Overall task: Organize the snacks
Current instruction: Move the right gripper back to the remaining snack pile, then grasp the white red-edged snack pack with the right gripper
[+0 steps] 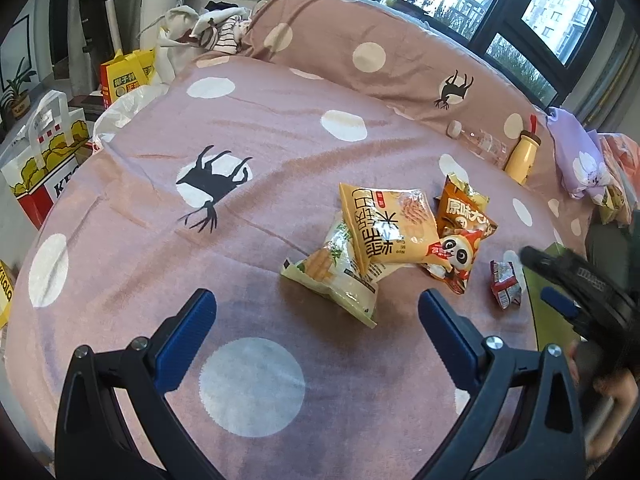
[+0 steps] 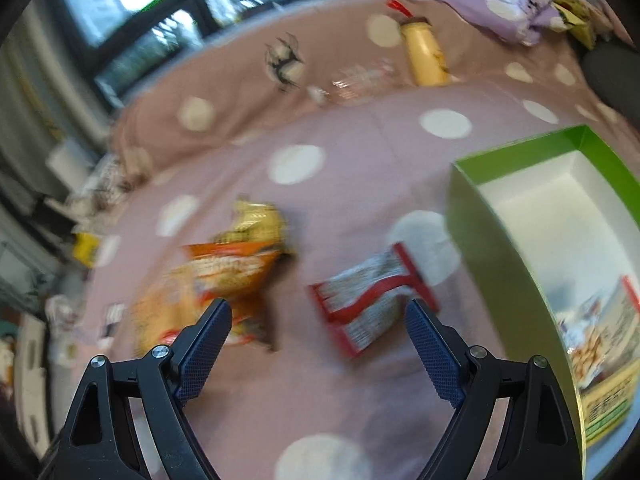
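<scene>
While the right tool (image 2: 319,328) hangs spread and empty, centre it over the small red packet (image 2: 370,304). Pinch its middle, then carry it to the green box (image 2: 500,236). The left tool (image 1: 316,320) is spread too.

I see matt woven cloth on the bedspread (image 1: 140,208). Snack packets (image 1: 384,232) are glossy crinkled plastic film. Green box (image 2: 500,216) looks like smooth card, white inside. Gripper pads (image 2: 208,344) are ribbed blue plastic on matt black frames.
</scene>
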A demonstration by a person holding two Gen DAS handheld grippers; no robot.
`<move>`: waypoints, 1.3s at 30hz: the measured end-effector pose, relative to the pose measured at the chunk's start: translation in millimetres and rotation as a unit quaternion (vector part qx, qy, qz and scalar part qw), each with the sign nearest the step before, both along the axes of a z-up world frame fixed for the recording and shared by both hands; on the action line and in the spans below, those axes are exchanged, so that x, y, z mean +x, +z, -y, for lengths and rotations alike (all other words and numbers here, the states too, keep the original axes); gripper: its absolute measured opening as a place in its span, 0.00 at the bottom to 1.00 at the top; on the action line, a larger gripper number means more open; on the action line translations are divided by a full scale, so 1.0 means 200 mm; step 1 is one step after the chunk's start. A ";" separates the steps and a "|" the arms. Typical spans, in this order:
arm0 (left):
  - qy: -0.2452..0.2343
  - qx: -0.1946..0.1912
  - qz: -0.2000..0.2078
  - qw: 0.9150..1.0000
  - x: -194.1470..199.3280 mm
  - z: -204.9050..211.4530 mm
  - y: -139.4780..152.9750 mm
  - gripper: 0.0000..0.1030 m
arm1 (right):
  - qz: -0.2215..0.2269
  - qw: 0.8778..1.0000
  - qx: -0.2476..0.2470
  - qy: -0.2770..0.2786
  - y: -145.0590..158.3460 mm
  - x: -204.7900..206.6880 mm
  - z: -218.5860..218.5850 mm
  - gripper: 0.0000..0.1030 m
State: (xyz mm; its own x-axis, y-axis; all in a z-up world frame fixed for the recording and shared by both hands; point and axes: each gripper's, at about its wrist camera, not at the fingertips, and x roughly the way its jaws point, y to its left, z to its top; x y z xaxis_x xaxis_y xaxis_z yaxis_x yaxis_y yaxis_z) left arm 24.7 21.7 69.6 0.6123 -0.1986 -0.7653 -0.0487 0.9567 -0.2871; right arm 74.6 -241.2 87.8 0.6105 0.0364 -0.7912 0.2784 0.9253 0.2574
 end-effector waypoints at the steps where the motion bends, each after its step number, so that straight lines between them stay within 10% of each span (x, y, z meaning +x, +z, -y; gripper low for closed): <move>1: -0.002 0.000 0.000 1.000 0.00 0.00 0.00 0.98 | -0.020 1.000 -0.001 -0.009 -0.04 0.04 0.02 0.82; 17: -0.020 0.009 -0.002 1.000 0.00 0.05 -0.01 0.98 | -0.041 0.998 -0.037 0.003 -0.19 0.17 0.06 0.69; 39: -0.043 0.004 -0.020 0.999 -0.06 0.10 0.00 0.94 | -0.090 0.985 0.095 0.113 -0.11 -0.19 -0.18 0.79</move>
